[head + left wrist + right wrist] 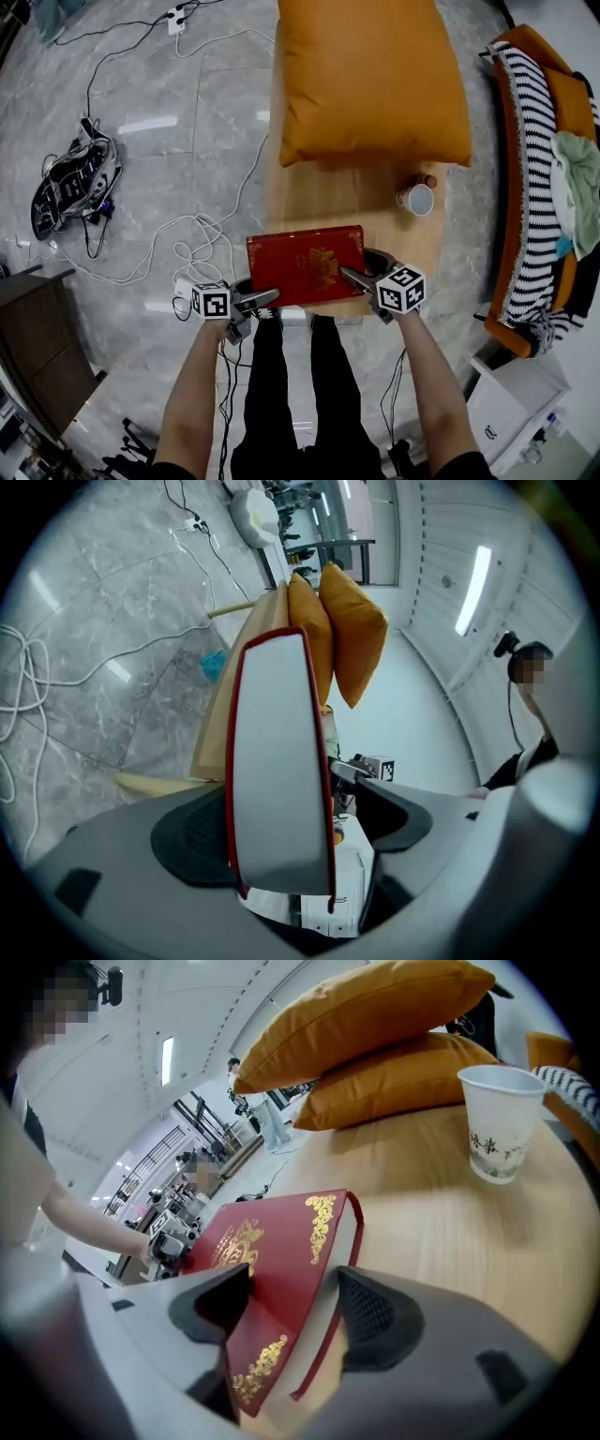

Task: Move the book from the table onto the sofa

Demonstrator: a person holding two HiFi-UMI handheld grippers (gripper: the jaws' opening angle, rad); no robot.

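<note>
A red book (305, 265) with gold ornament lies at the front edge of the wooden table (394, 234). My left gripper (262, 298) is at its near left corner. In the left gripper view the white page edge of the book (281, 761) stands between the jaws; one pad lies against a cover, and a gap shows at the other pad, so the left gripper (295, 827) is open. My right gripper (361, 272) is at the book's right end. In the right gripper view the right gripper (291, 1307) is shut on a corner of the book (272, 1269).
Two orange cushions (370, 80) fill the table's far half, with a paper cup (417, 199) just in front of them. An orange sofa (525, 187) with a striped blanket stands at the right. Cables (187, 244) trail over the marble floor on the left.
</note>
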